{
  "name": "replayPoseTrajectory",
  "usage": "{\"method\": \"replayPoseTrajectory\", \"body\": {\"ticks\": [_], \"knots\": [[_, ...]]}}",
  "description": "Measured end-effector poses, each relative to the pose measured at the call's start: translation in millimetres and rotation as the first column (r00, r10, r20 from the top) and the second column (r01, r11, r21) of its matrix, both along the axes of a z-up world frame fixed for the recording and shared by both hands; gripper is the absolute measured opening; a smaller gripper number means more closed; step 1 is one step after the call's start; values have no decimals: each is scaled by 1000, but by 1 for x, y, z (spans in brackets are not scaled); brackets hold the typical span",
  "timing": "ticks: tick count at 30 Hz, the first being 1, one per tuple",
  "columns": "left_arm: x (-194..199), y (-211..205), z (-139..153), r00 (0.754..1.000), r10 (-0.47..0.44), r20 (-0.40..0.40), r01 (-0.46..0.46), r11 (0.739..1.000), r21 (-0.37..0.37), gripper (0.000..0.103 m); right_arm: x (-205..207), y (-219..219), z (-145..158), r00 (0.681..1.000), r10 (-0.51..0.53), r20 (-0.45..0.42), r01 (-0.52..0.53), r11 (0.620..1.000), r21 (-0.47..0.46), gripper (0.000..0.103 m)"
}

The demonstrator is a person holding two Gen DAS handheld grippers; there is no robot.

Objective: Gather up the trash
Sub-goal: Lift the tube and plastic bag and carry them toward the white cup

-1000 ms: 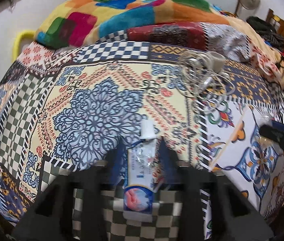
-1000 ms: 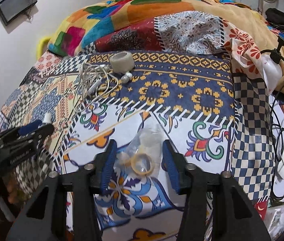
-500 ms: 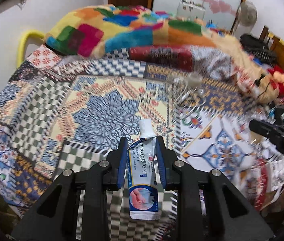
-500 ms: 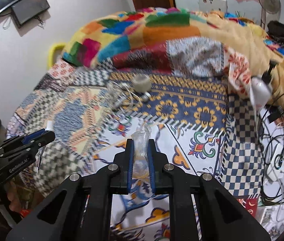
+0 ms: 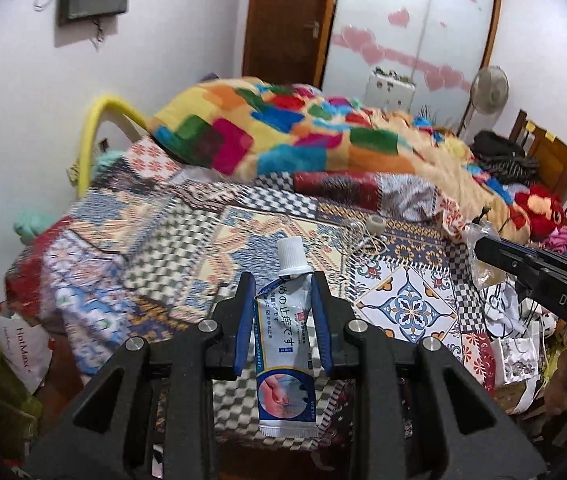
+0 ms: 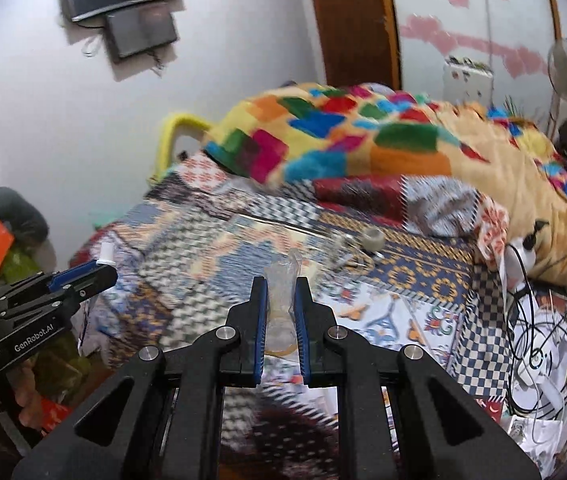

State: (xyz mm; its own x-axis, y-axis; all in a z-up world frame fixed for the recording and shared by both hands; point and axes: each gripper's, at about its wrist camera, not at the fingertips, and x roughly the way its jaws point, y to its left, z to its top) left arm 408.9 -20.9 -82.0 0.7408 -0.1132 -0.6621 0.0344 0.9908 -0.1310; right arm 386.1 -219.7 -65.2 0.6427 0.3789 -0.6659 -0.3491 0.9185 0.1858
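My left gripper [image 5: 282,280] is shut on a white and blue ointment tube [image 5: 285,344] with a white cap, held in the air above the bed. The tube hangs down between the blue pads, cap pointing away. My right gripper [image 6: 280,282] is shut on a crumpled clear plastic wrapper [image 6: 281,312] with a tan ring inside, also lifted off the bed. In the left wrist view the right gripper [image 5: 483,248] shows at the right edge with the wrapper [image 5: 479,236] at its tip. The right wrist view shows the left gripper [image 6: 99,272] at the left, the tube's cap [image 6: 106,254] sticking out.
A patterned bed cover [image 5: 163,248] lies below, with a colourful blanket [image 5: 283,128] heaped at the back. A tape roll [image 5: 375,224] and white cable lie mid-bed. Tangled cables and papers [image 6: 531,340] crowd the right side. Bags [image 5: 19,344] stand on the floor at left.
The right jaws closed on the wrapper that lay between them on the bed. Both grippers then rose and pulled back from the bed, carrying the tube and the wrapper.
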Motion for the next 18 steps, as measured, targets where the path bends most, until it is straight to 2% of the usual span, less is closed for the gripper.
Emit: {"method": "replayPoseTrajectory", "body": {"ticks": [9,18], "knots": [[-86,66,34,992,107,72,-107,994,-10,27,-62,61,30,990,130,58,-132,991,24,12],[-161,134,29,973,223,65,-222,975,-26,27,-118,130,31,959,276,66,-278,961,15,12]]}}
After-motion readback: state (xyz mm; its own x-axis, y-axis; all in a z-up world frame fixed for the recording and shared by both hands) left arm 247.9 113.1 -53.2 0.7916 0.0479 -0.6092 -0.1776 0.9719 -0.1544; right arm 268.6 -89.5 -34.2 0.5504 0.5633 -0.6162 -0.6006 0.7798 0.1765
